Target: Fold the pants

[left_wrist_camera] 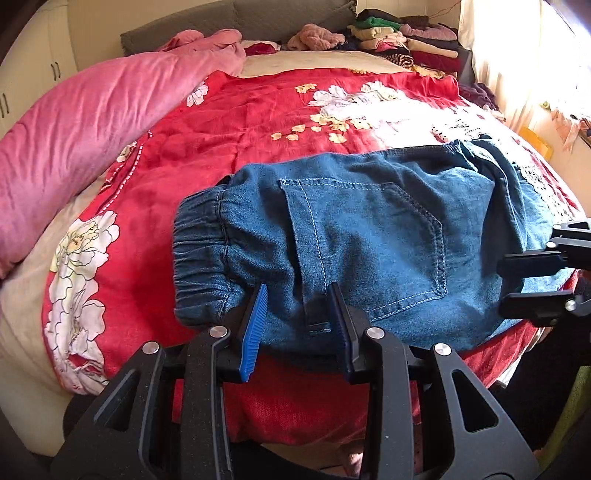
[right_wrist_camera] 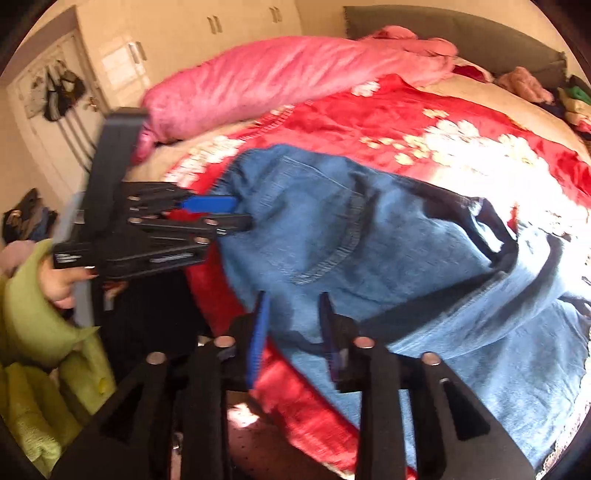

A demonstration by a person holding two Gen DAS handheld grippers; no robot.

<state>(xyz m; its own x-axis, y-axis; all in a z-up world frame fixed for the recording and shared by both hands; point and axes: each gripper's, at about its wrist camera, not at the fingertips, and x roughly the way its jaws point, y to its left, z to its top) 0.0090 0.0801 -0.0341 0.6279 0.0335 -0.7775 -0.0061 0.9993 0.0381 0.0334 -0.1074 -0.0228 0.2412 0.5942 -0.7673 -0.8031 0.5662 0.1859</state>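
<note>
The folded blue jeans [left_wrist_camera: 369, 236] lie on the red flowered bedcover [left_wrist_camera: 240, 122], back pocket up, elastic waistband to the left in the left wrist view. My left gripper [left_wrist_camera: 298, 325] is shut on their thick near edge by a belt loop; denim fills the gap between its blue pads [left_wrist_camera: 255, 328]. In the right wrist view this same gripper [right_wrist_camera: 242, 213] bites the waistband end of the jeans [right_wrist_camera: 369, 240] from the left. My right gripper [right_wrist_camera: 293, 330] stands open over the jeans' near edge, denim between its fingers but not pinched. It shows at the right edge [left_wrist_camera: 517, 282] in the left wrist view.
A rolled pink quilt [left_wrist_camera: 85, 125] lies along the left side of the bed. Stacks of folded clothes [left_wrist_camera: 406, 40] sit at the far right by the headboard. A hand in a green sleeve [right_wrist_camera: 33, 306] holds the left gripper. Cupboards [right_wrist_camera: 192, 33] line the wall.
</note>
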